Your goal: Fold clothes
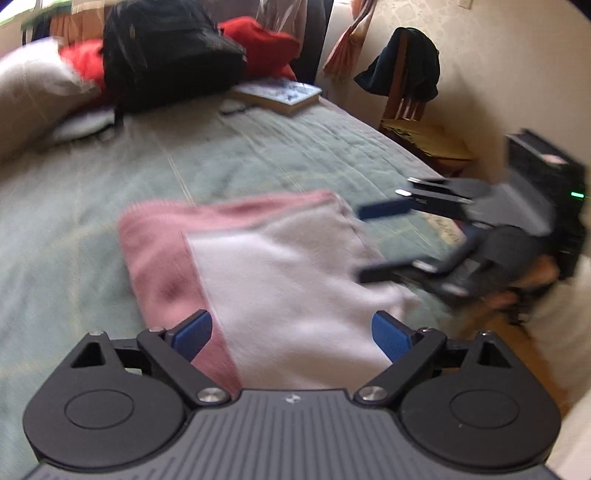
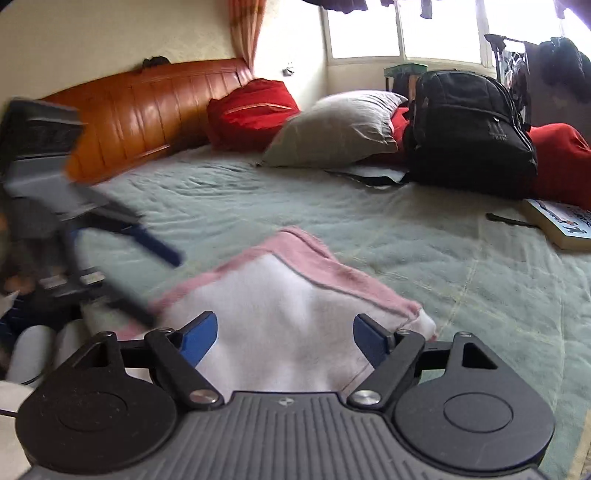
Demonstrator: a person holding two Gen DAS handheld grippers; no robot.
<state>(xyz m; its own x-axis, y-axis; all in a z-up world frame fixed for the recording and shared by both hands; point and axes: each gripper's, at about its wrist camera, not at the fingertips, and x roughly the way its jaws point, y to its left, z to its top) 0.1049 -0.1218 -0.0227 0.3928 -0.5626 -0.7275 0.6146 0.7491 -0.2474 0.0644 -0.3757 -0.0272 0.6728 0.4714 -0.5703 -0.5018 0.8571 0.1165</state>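
Closest in, the left gripper (image 1: 291, 334) is hanging over the near edge of the folded pink-and-white cloth (image 1: 280, 266), its blue fingers (image 1: 194, 334) spreading wide with nothing between them. The right gripper (image 2: 284, 338) is doing the same in its own view: jaws far apart, gripping nothing, poised over the cloth's white panel (image 2: 280, 314).

The cloth is lying flat on the green bedspread (image 1: 229, 158), near the bed's foot. Its pink border is showing along the left and far sides in the left view. From the left wrist, the right gripper (image 1: 364, 243) is appearing at the cloth's right edge, blurred, probably just above the fabric rather than touching it. From the right wrist, the left gripper (image 2: 162, 284) is crossing in at the cloth's left side, equally smeared.

Beyond the cloth, open bedspread is stretching away on all sides, giving room to move.

Farther back, a black backpack (image 2: 469, 133), a grey pillow (image 2: 332, 129) and red cushions (image 2: 251, 110) are sitting along the far end, with a book (image 1: 280, 94) lying beside the backpack.

Only the left view is showing the wooden chair (image 1: 413, 110) by the wall; only the right view is showing the orange headboard (image 2: 147, 110) and the window (image 2: 406, 29).
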